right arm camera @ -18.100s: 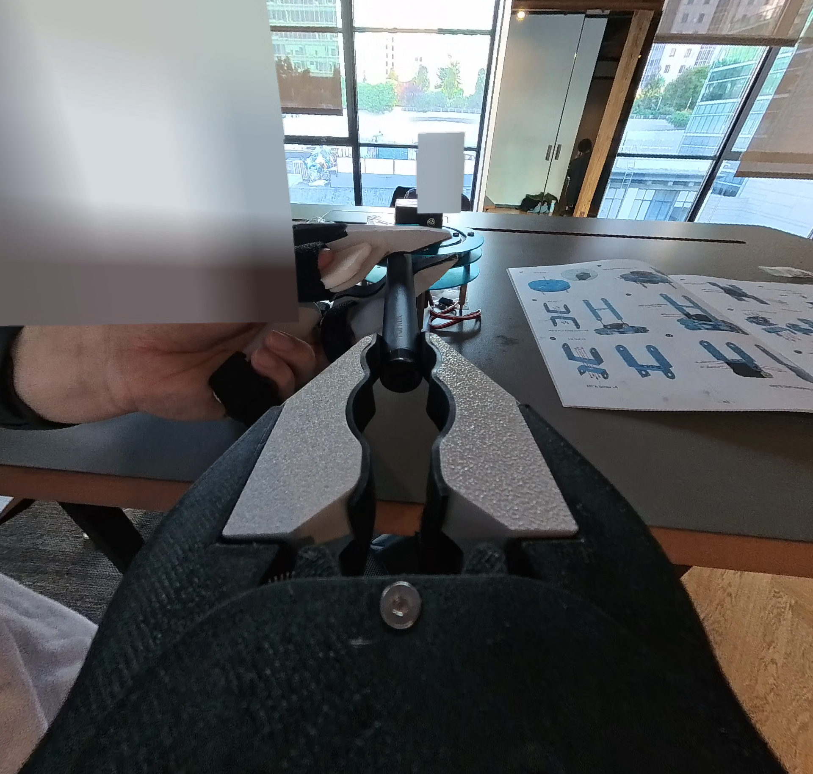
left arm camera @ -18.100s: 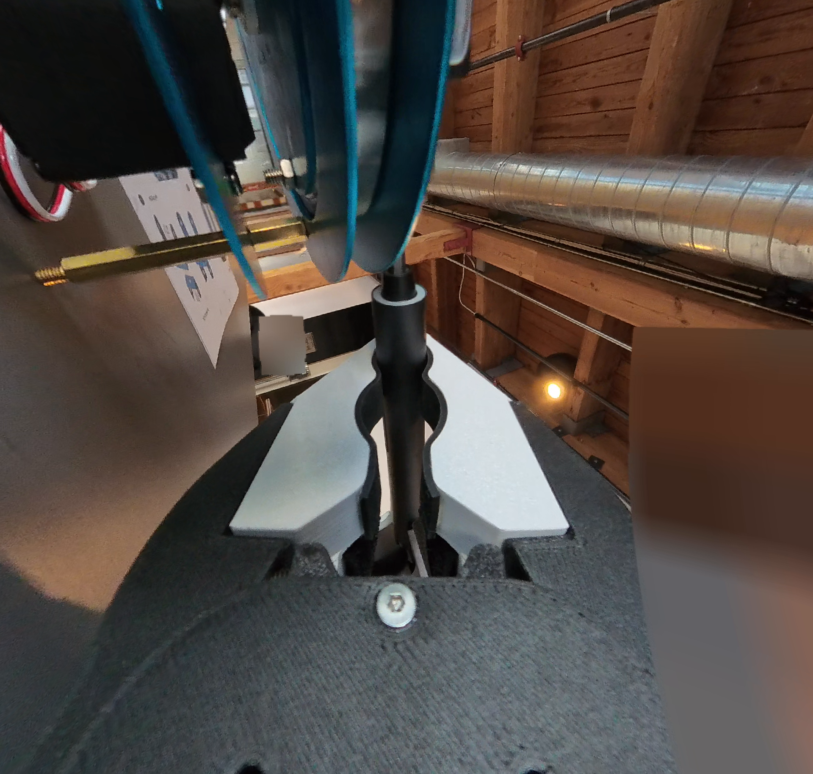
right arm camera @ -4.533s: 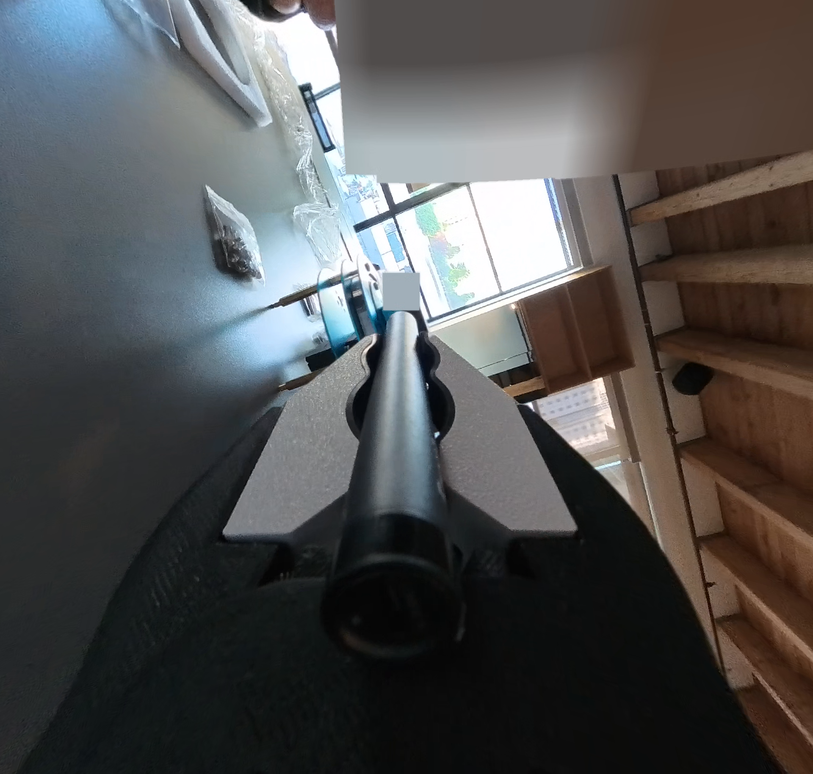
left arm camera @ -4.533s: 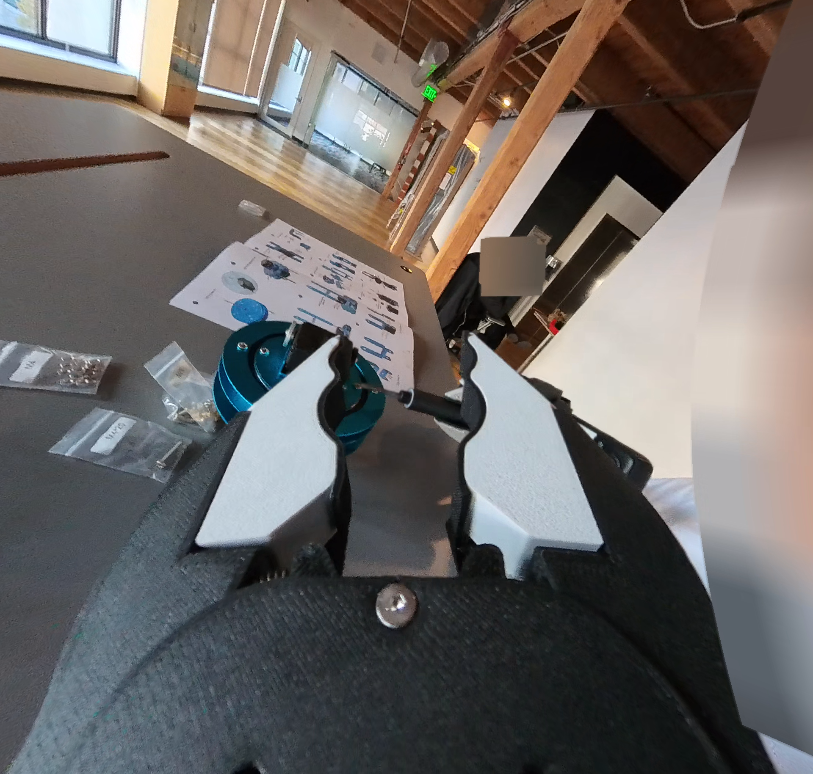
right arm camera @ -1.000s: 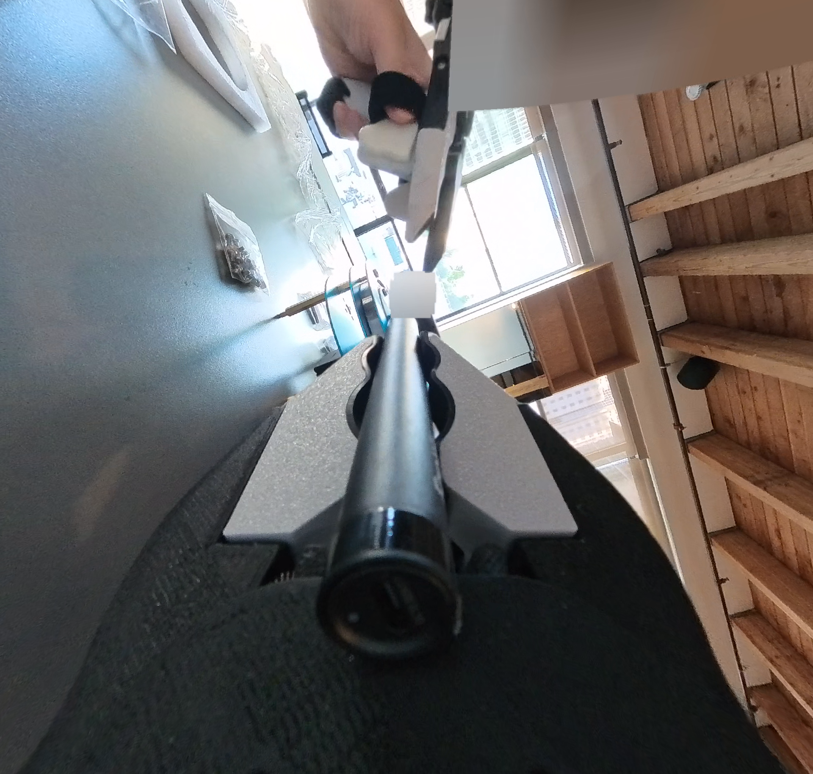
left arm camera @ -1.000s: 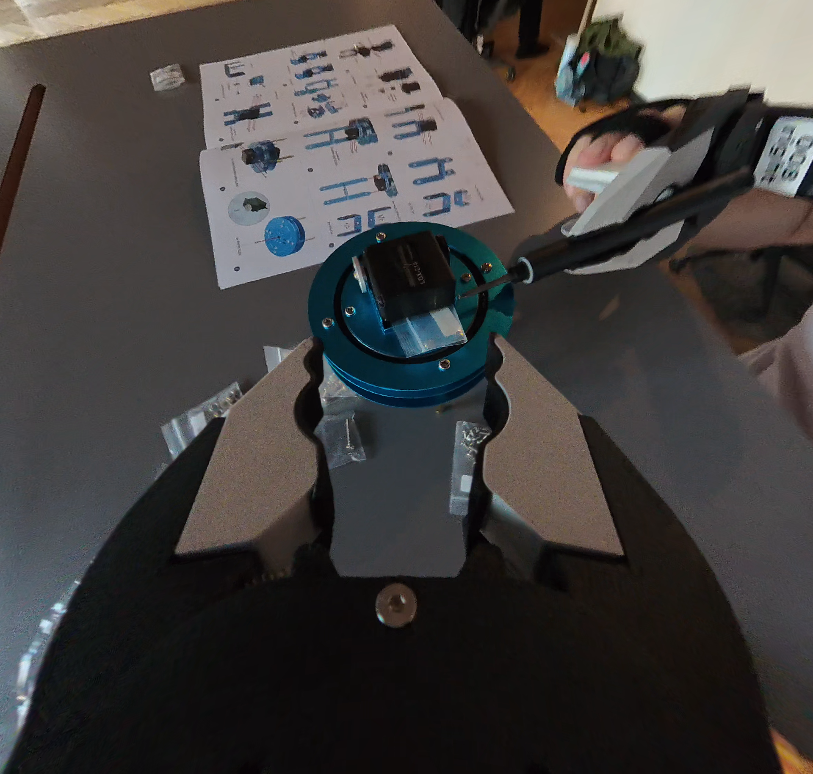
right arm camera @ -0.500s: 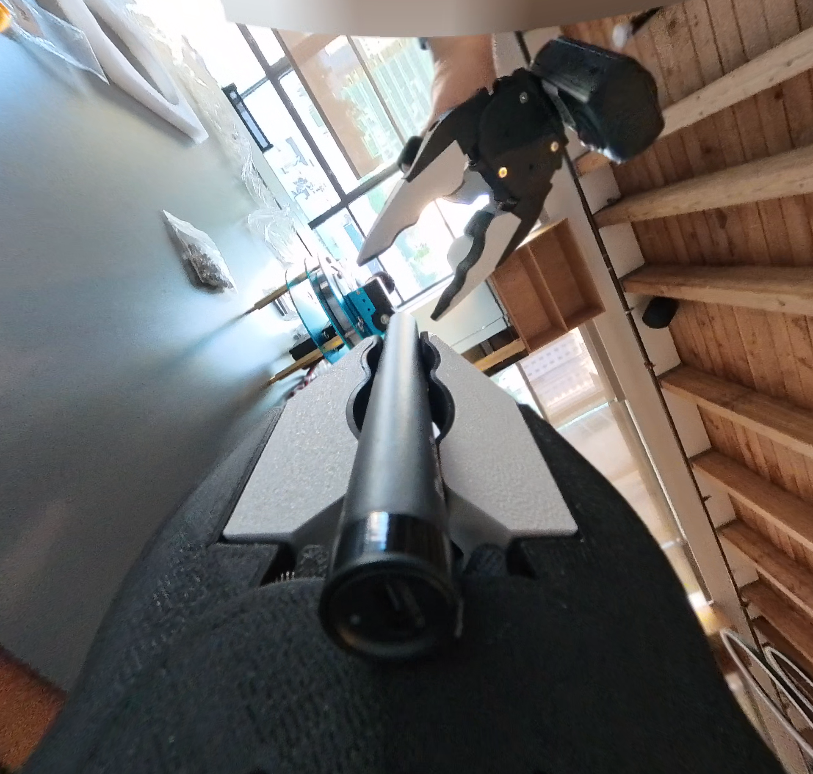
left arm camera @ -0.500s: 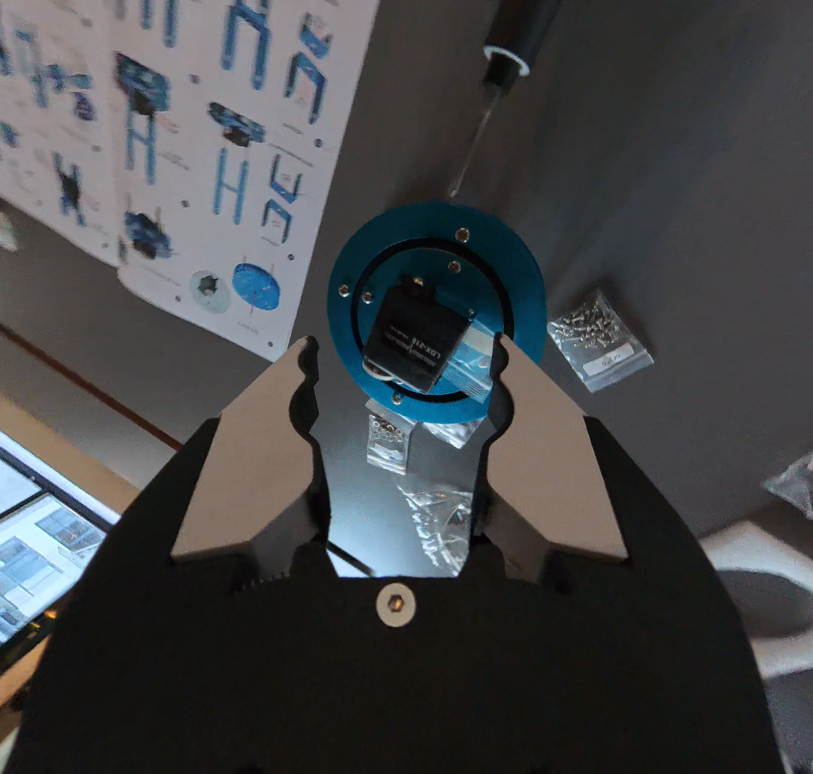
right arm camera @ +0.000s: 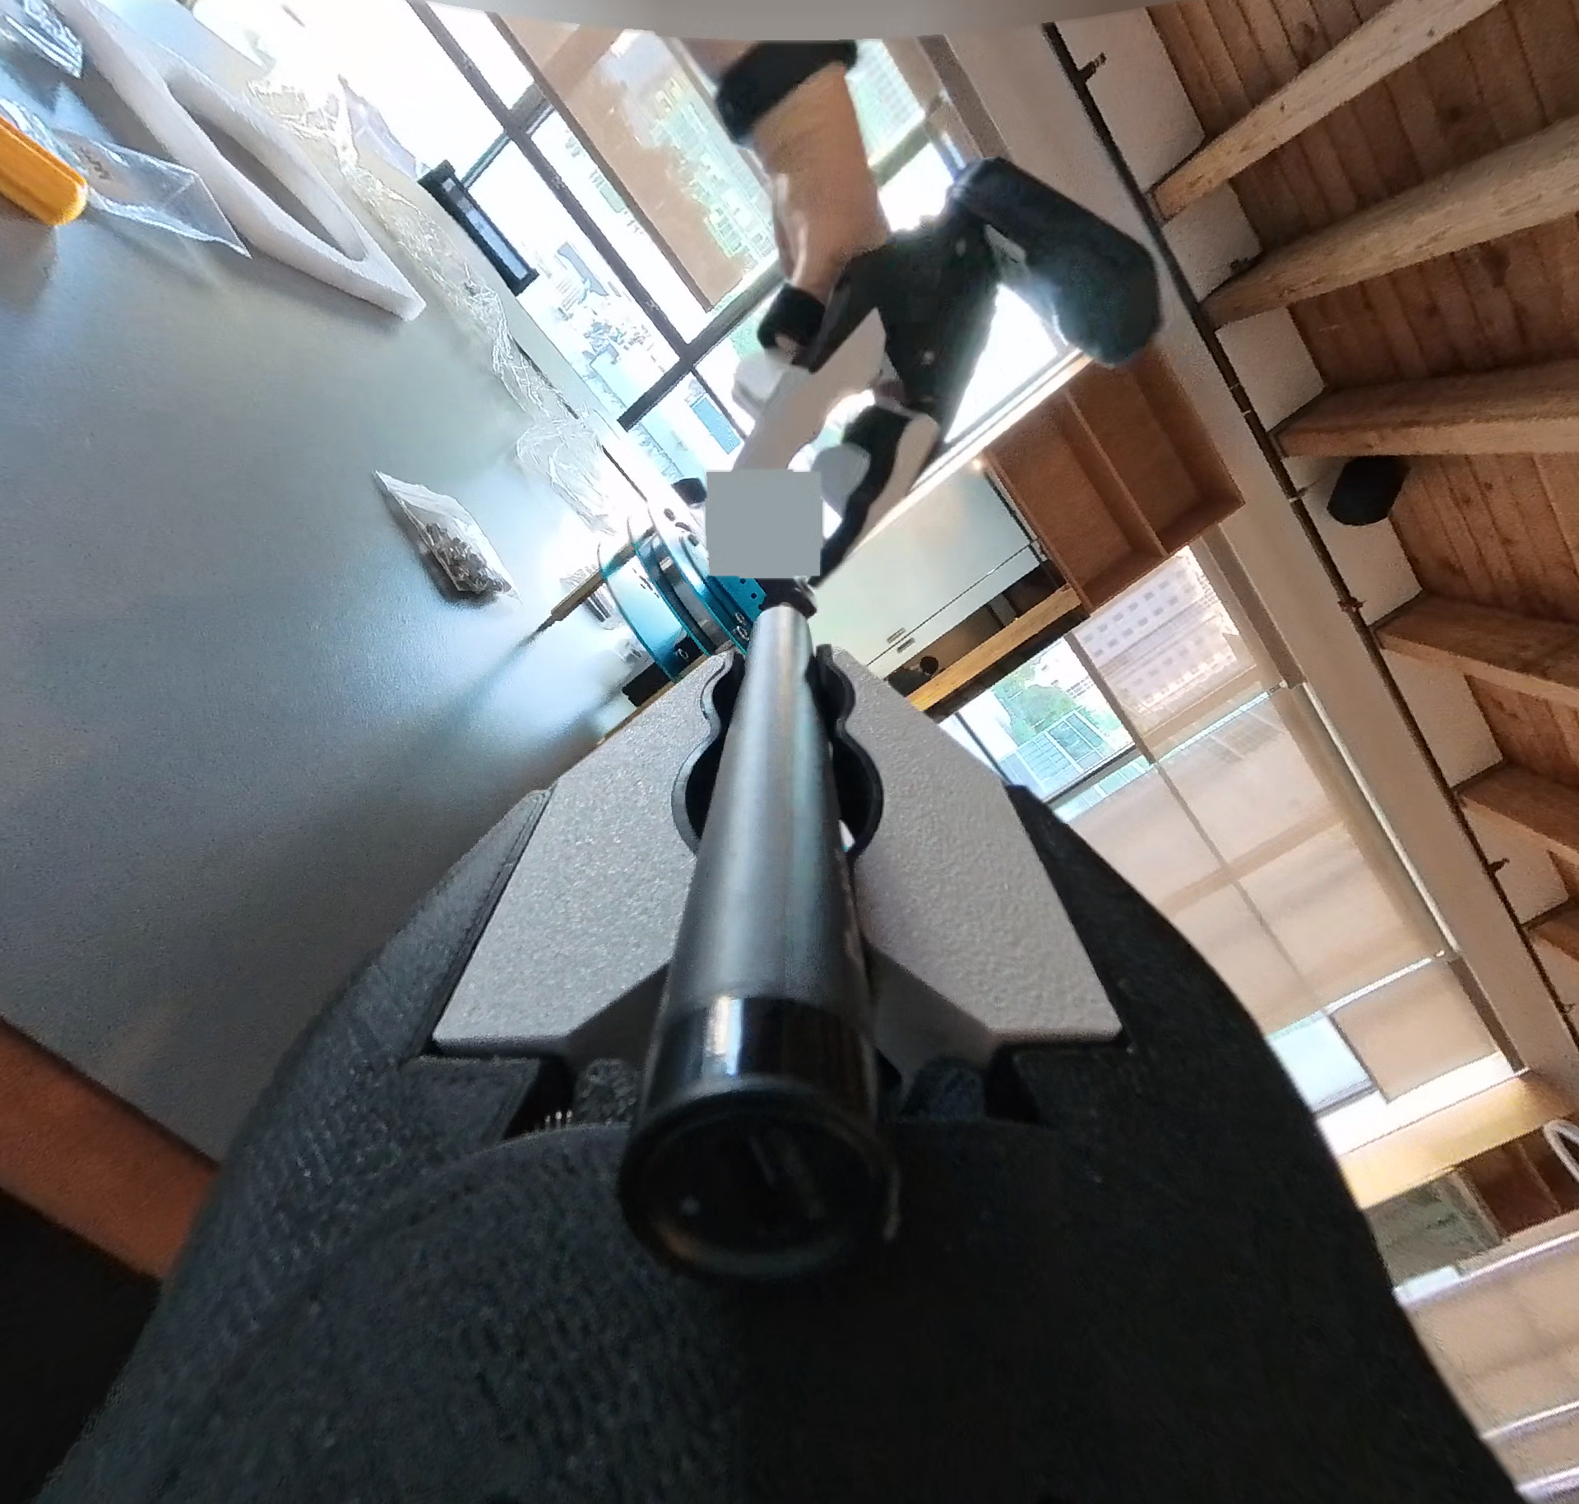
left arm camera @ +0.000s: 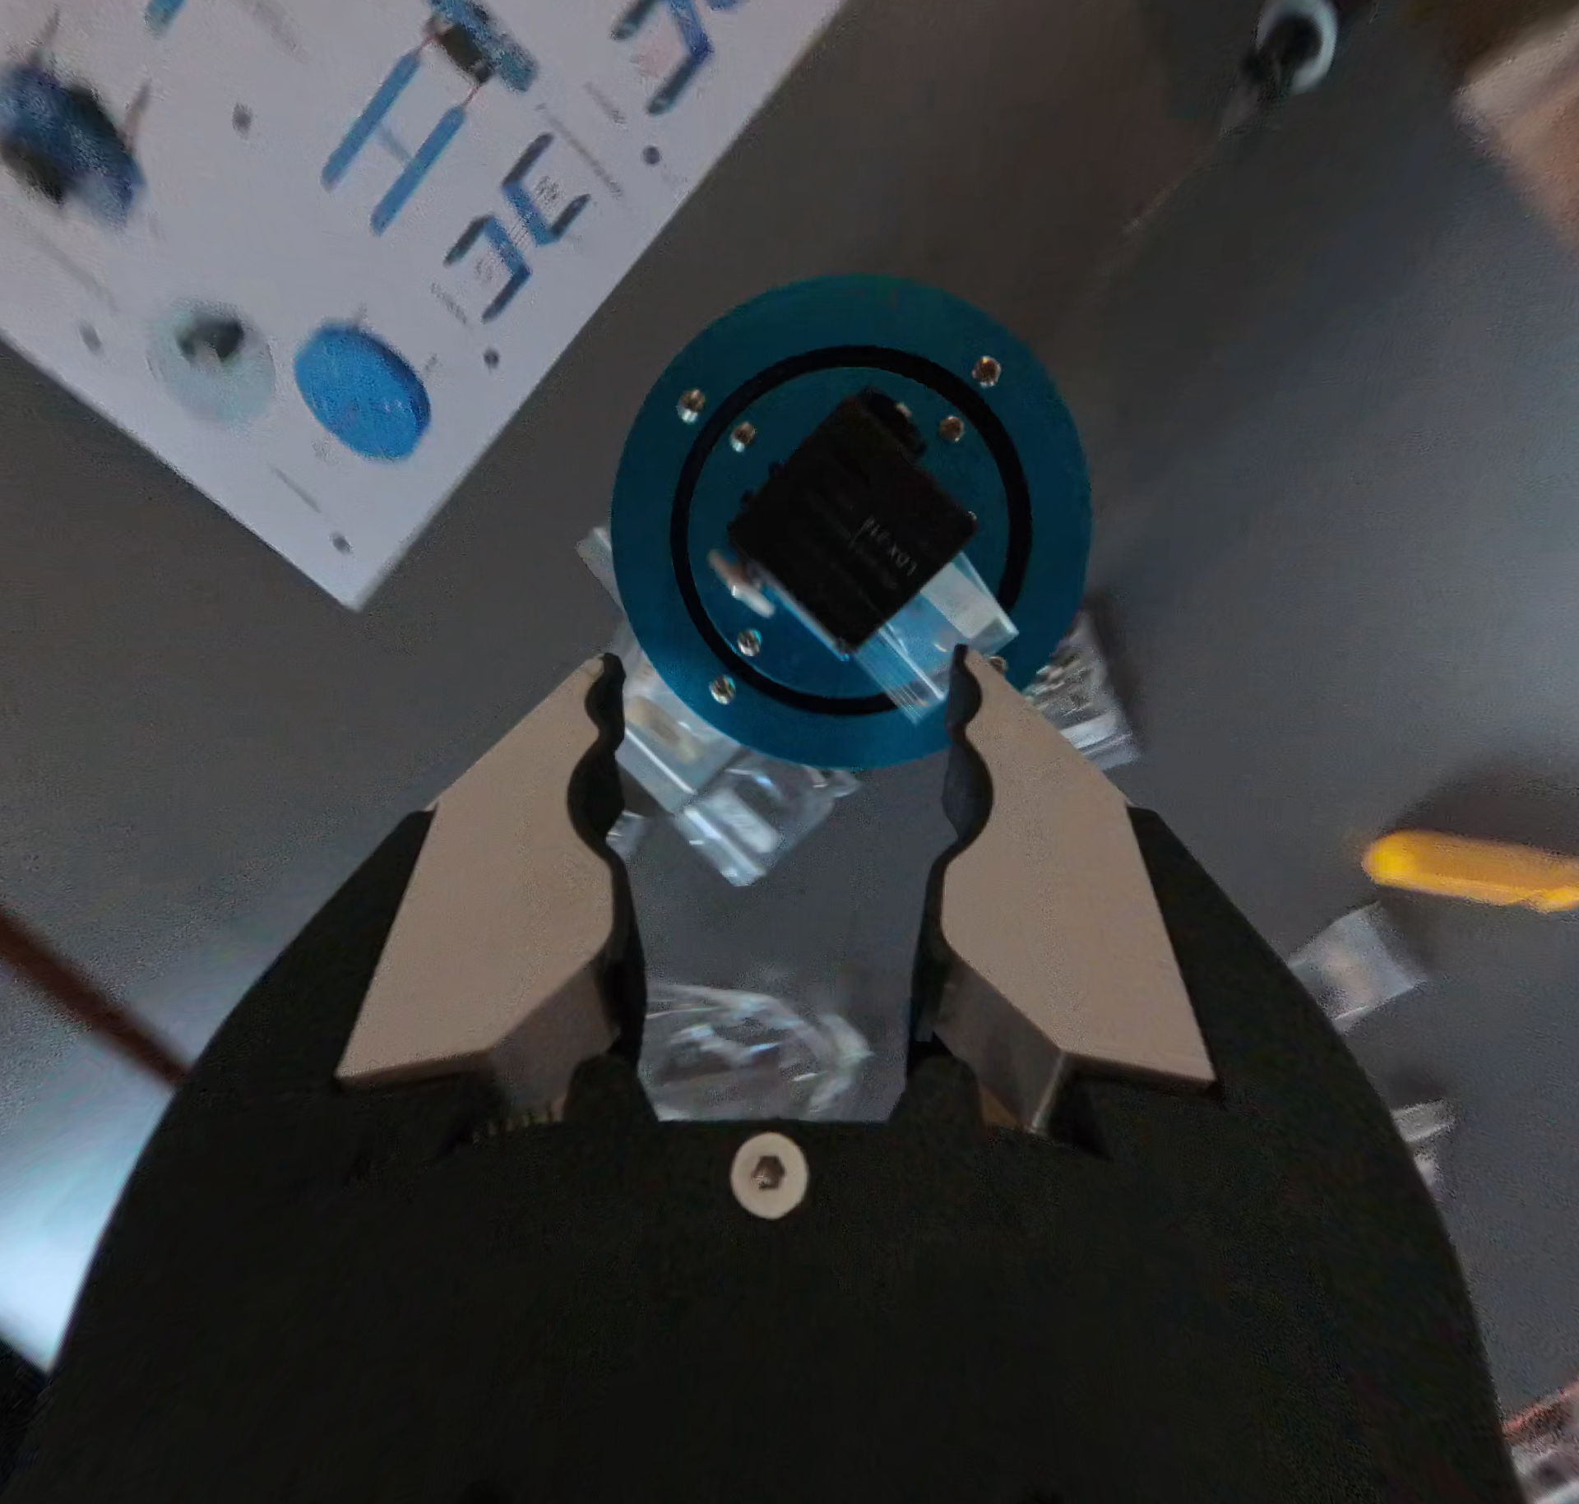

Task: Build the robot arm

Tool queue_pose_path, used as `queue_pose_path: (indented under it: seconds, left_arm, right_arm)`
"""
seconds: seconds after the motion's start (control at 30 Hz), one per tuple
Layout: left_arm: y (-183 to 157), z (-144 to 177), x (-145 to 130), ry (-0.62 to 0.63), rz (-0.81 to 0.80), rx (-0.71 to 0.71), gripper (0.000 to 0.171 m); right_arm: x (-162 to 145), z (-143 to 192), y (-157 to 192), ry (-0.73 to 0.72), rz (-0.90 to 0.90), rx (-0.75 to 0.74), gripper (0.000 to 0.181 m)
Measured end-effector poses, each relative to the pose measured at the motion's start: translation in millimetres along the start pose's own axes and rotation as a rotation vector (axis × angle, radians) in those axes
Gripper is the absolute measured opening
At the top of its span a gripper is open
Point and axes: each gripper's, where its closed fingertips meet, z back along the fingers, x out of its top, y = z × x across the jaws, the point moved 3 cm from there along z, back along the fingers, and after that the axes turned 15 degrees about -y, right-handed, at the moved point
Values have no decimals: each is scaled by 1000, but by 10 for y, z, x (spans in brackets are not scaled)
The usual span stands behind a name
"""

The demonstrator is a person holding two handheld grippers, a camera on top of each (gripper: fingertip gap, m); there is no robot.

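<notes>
A blue round metal base [left arm camera: 1017, 438] with a black servo block [left arm camera: 850, 519] on top stands on the dark table. My left gripper [left arm camera: 782, 668] is open and empty, hovering above the base and looking straight down on it. My right gripper [right arm camera: 773, 664] is shut on a black screwdriver [right arm camera: 769, 865], whose handle runs back toward the camera. The screwdriver's tip points at the base's edge [right arm camera: 662, 587]. The screwdriver also shows in the left wrist view [left arm camera: 1290, 36] at the top right, blurred. The left gripper [right arm camera: 863, 472] hangs over the base in the right wrist view.
A white instruction sheet [left arm camera: 299, 181] lies beside the base. Clear bags of screws [left arm camera: 726, 788] lie around it, one also in the right wrist view [right arm camera: 444, 544]. An orange tool [left arm camera: 1470, 869] lies at the right. A white foam tray [right arm camera: 256, 164] lies farther off. The table edge [right arm camera: 85, 1138] is near. One gripper's finger ends stand about 15 centimetres off the other's.
My left gripper has swung up from a low side view to directly above the blue base and keeps turning. My right gripper has held the screwdriver throughout, shifting only slightly.
</notes>
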Motion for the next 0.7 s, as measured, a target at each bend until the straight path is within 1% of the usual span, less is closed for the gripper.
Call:
queue_pose_path:
  seconds: [0.03,0.07,0.13,0.17,0.2,0.23,0.33,0.37,0.4,0.43,0.47,0.5,0.53,0.57,0.63,0.7]
  left_arm:
    - [2,71,-35,-91,130,-4,75]
    - [36,155,-63,-202,257,17,67]
    - [117,324,-188,-390,502,54,58]
    - [141,388,-263,-471,602,76,53]
    - [105,422,-311,-553,678,67,53]
    - [56,420,-363,-612,744,68,53]
    - [28,310,-514,-741,935,150,45]
    - [22,264,-528,-799,1030,139,42]
    - [-8,235,-486,-884,1111,81,42]
    - [-26,192,-483,-933,1186,52,42]
    - [-38,150,-485,-969,1222,47,42]
    - [-57,94,-518,-971,1241,76,43]
    - [-78,42,-566,-956,1259,122,49]
    - [-109,37,-557,-979,1262,135,53]
    - [-159,56,-557,-1037,1298,173,55]
    - [-239,3,-590,-1029,1312,202,56]
  right_arm:
    - [0,7,-14,1,-13,-9,16]
    - [1,15,-31,0,-26,-15,16]
    - [16,30,-70,-9,-52,-22,16]
    - [26,35,-95,-14,-60,-26,16]
    - [34,39,-117,-16,-64,-29,16]
    - [39,42,-137,-16,-63,-30,16]
    - [39,36,-166,-31,-74,-25,16]
    - [30,26,-166,-37,-77,-19,16]
    - [15,10,-165,-37,-86,-12,19]
    - [0,-9,-163,-34,-100,-6,16]
    - [-5,-32,-161,-35,-120,-1,16]
    - [-4,-56,-158,-36,-151,4,16]
    - [0,-77,-164,-36,-180,4,16]
    - [3,-91,-179,-34,-204,-4,16]
    - [8,-97,-217,-40,-228,-22,16]
    - [30,-78,-241,-63,-240,-25,16]
